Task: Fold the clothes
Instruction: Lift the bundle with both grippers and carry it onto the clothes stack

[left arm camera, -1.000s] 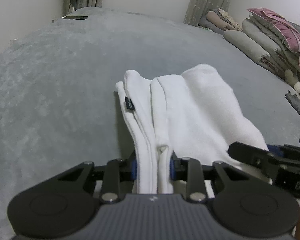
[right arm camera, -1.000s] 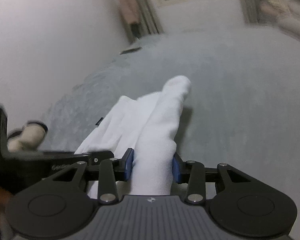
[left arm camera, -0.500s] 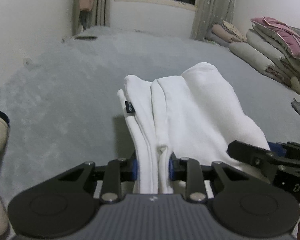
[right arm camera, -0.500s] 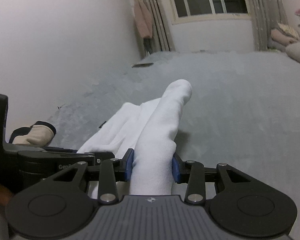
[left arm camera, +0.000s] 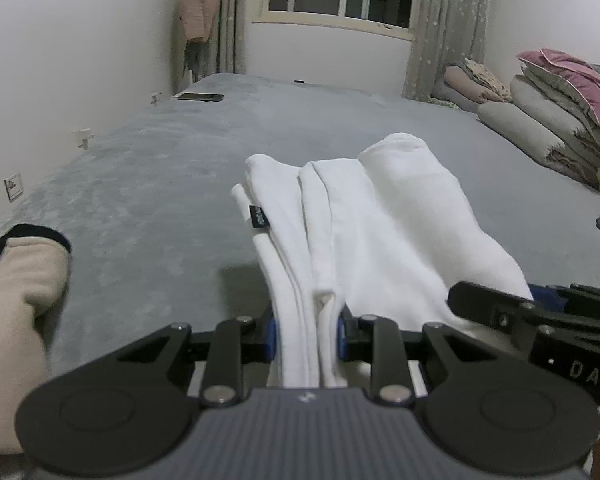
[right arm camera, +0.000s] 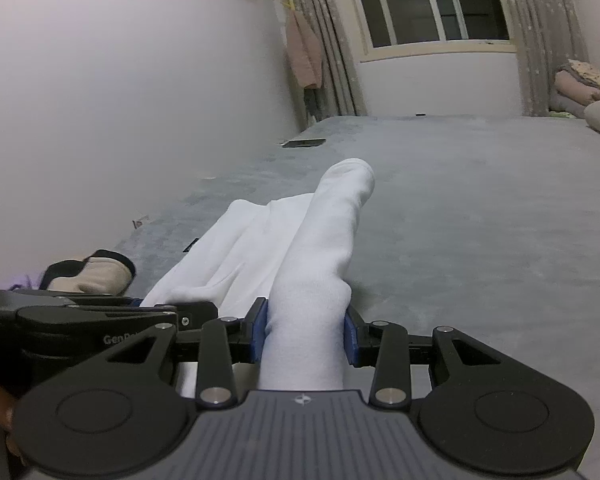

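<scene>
A folded white garment [left arm camera: 380, 220] with a small black label hangs out ahead of both grippers, raised above the grey bed cover [left arm camera: 160, 168]. My left gripper [left arm camera: 306, 338] is shut on its left folded edge. In the right wrist view the same white garment [right arm camera: 312, 248] stretches forward, and my right gripper [right arm camera: 305, 334] is shut on its thicker right edge. Each gripper shows at the side of the other's view. The garment's near end is hidden under the gripper bodies.
A beige piece of clothing with a dark cuff [left arm camera: 16, 292] lies at the near left. Folded quilts and pillows [left arm camera: 556, 108] are stacked along the right. A dark phone [left arm camera: 201, 97] lies at the far left of the bed, by the wall. A window is behind.
Both grippers have tilted upward with the garment still held, so the window and walls have come into view. The beige clothing has appeared at the left.
</scene>
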A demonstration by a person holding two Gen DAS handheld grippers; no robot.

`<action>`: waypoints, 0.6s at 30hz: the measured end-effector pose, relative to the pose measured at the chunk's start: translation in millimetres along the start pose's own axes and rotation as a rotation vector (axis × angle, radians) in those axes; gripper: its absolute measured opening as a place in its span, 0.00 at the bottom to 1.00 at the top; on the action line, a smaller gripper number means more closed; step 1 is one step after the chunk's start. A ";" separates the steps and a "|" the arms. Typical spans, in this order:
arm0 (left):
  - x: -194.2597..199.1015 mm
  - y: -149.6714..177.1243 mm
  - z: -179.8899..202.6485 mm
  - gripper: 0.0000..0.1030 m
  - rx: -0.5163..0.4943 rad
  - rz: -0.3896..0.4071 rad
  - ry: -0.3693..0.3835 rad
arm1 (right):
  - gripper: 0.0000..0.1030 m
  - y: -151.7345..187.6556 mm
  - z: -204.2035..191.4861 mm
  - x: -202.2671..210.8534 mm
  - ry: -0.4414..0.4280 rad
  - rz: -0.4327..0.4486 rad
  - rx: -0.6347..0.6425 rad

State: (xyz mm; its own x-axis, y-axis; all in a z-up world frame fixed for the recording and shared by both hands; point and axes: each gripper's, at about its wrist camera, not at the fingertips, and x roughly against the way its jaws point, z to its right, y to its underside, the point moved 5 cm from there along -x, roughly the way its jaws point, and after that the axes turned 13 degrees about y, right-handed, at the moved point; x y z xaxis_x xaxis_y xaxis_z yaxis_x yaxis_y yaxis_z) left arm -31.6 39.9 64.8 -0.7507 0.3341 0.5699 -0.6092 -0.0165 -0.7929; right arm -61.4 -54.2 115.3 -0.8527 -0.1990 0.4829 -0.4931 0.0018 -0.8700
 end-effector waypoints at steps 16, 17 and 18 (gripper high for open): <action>157.6 -17.8 -110.9 0.23 0.113 0.203 -0.105 | 0.36 -35.9 -118.1 28.4 -0.252 0.069 -0.009; 168.8 -17.1 -121.8 0.22 0.127 0.216 -0.116 | 0.36 -37.4 -128.1 27.1 -0.276 0.063 -0.011; 180.1 -16.4 -132.7 0.22 0.141 0.229 -0.126 | 0.36 -39.6 -139.0 25.9 -0.300 0.054 -0.011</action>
State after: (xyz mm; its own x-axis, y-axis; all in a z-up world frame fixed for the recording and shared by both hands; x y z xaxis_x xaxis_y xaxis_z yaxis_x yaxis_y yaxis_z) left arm -122.9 225.4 151.8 -0.8931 0.1868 0.4093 -0.4434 -0.2112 -0.8711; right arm -87.9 76.8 176.1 -0.7897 -0.4789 0.3834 -0.4515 0.0306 -0.8917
